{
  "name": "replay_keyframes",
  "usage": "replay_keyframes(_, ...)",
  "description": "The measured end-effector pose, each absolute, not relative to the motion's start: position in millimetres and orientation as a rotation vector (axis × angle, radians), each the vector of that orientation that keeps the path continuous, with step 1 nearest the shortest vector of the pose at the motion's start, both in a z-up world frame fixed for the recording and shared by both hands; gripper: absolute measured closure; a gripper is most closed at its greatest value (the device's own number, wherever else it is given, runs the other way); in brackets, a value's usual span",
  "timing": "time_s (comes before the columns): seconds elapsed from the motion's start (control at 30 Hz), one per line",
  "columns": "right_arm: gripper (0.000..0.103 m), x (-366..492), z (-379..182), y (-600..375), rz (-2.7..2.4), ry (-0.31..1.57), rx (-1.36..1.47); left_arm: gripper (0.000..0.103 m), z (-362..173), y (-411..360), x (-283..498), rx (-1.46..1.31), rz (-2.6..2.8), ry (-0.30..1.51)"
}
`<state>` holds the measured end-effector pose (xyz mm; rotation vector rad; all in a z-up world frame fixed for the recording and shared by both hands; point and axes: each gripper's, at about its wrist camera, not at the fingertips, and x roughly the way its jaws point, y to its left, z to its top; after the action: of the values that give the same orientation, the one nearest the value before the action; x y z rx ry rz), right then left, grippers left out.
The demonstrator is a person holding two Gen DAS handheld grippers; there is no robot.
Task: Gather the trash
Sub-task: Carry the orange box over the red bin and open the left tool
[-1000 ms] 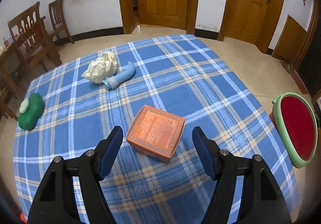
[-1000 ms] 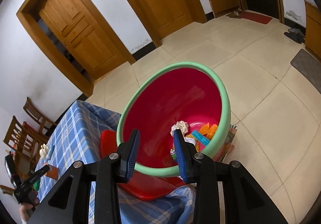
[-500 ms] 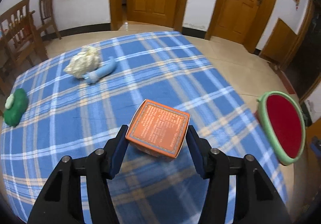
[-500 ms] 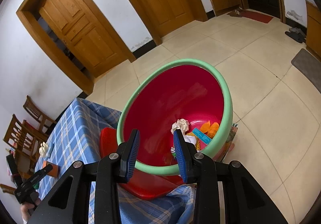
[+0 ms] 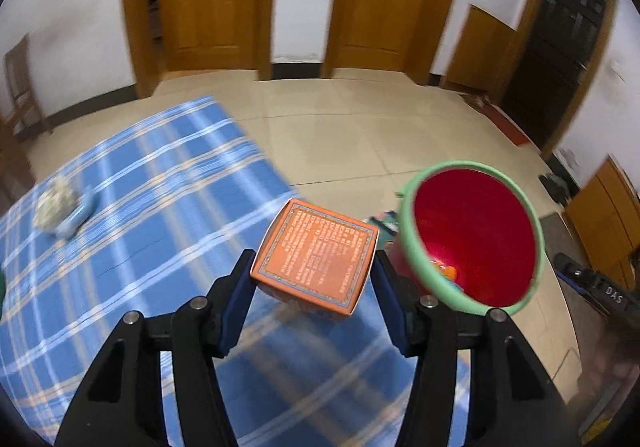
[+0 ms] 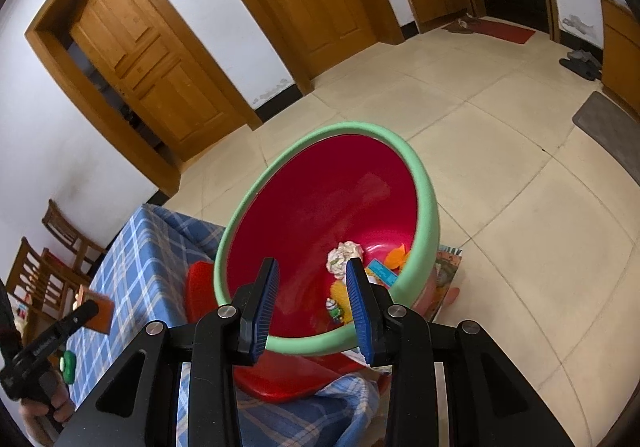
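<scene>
Each gripper is a black plastic frame with triangle holes and round silver screws. The left gripper [image 5: 312,279] has two dark blue pads. The right gripper [image 6: 314,301] has blue pads [image 6: 266,299] with little ridges. White letters mark one black handle.

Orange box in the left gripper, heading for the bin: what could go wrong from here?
1. The orange box sits tilted between the left gripper pads, held only at its side edges; it could twist or slip out before reaching the bin.
2. The red bin is held tipped by the right gripper clamped on its rim; if it shifts, the box could hit the green rim and fall to the floor.
</scene>
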<state>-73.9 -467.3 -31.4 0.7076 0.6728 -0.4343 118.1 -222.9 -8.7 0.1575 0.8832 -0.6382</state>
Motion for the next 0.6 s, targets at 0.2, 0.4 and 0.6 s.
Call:
replay_keyframes(0.2,0.068,-79.8,-35.8,-479.0,-0.444,0.669,0.727,0.045,-15.2,-281.8,105.7,0.224,-0.745,0.892)
replay_keyframes(0.4,0.067,-85.1,-39.8,-489.5,-0.455,0.666,0.749,0.045,-27.7,-330.9,99.1,0.277,-0.812,0.921)
replay_keyframes(0.6,0.067,-90.5,-44.6,-496.5,-0.463,0.668,0.767,0.036,-27.2,-355.9,92.9,0.288,-0.838,0.925)
